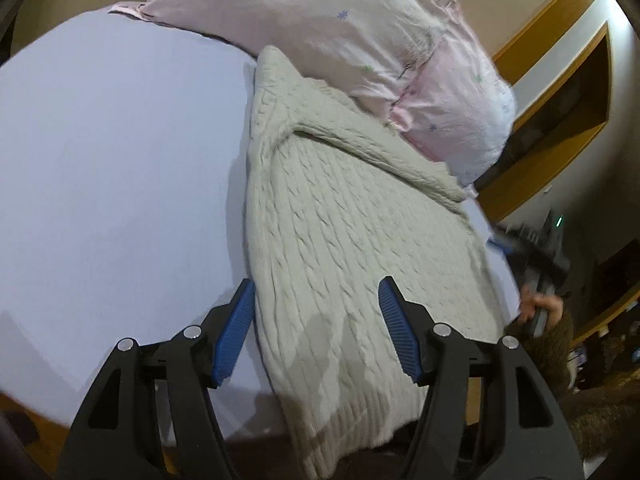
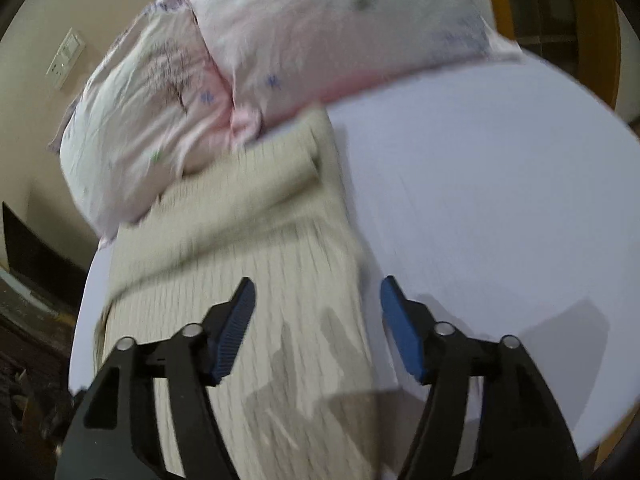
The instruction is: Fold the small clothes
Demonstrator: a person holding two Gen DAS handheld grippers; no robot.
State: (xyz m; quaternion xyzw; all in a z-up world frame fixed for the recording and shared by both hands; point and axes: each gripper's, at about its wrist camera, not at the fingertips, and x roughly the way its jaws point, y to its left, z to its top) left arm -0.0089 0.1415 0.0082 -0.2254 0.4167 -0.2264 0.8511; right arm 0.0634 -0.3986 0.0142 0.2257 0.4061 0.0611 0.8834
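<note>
Left wrist view looks down on a cable-knit sweater [image 1: 340,240], cream to pale grey-green, thick and ropey in texture, with raised braided ribs running lengthwise. It lies flat on the bed [image 1: 112,168], which wears a smooth, pale lavender sheet with hardly a crease. One sleeve is folded diagonally across the sweater's upper part, forming a soft rounded ridge. The far end of the sweater touches a plump pillow [image 1: 320,28] in crinkled pink cotton printed with small green and purple flowers. The left tool [image 1: 316,308] hangs just above the sweater's near part with its jaws spread wide and nothing between them; its fingers are black plastic with ridged blue pads [image 1: 236,332], and one pad sits over the knit's left edge. At the right edge of this view, blurred, a hand grips a dark handle beside the bed, in front of orange-brown wooden trim [image 1: 560,128].

Right wrist view is smeared by motion blur, so the knit reads only as fine vertical ribbing. The right tool [image 2: 316,312] is likewise spread wide and holds nothing, poised over the sweater's right edge where it meets the bare sheet. A white switch plate [image 2: 66,58] sits on the beige wall
</note>
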